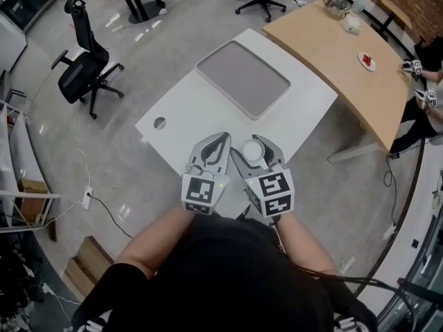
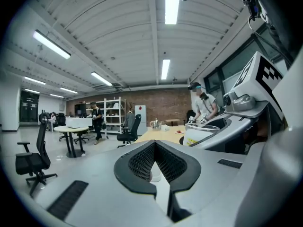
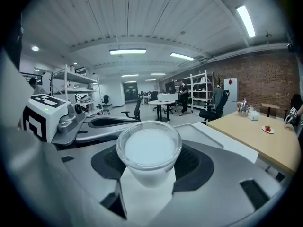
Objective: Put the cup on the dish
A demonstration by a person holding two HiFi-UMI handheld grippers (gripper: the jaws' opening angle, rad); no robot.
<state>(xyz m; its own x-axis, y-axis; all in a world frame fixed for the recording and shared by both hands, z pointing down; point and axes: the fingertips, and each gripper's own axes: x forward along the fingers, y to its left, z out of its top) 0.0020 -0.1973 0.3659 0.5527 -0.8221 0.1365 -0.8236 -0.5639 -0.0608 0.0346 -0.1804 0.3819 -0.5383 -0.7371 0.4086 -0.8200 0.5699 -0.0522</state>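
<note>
the right gripper [image 1: 255, 144] is clamped on a small translucent plastic cup with a milky white inside [image 3: 149, 151]; its grey jaws press the cup's sides from left and right, and the cup stands upright with its open rim toward the camera in the right gripper view. the left gripper [image 1: 220, 137] holds nothing: in the left gripper view its black ribbed pads [image 2: 140, 162] meet at the tips, with only a narrow diamond-shaped gap behind them. in the head view both grippers hang side by side, just beside each other, over the near edge of a white rectangular table [image 1: 181, 111], so the cup is up in the air and rests on nothing. a flat grey square tray with rounded corners [image 1: 242, 79] lies on the far half of that table, apart from the cup and bare. a small round cable hole [image 1: 160, 123] sits near the table's left corner. a curved light wooden table [image 1: 346, 50] stands to the right, and a black office chair [image 1: 86, 69] on the shiny grey floor to the left.
</note>
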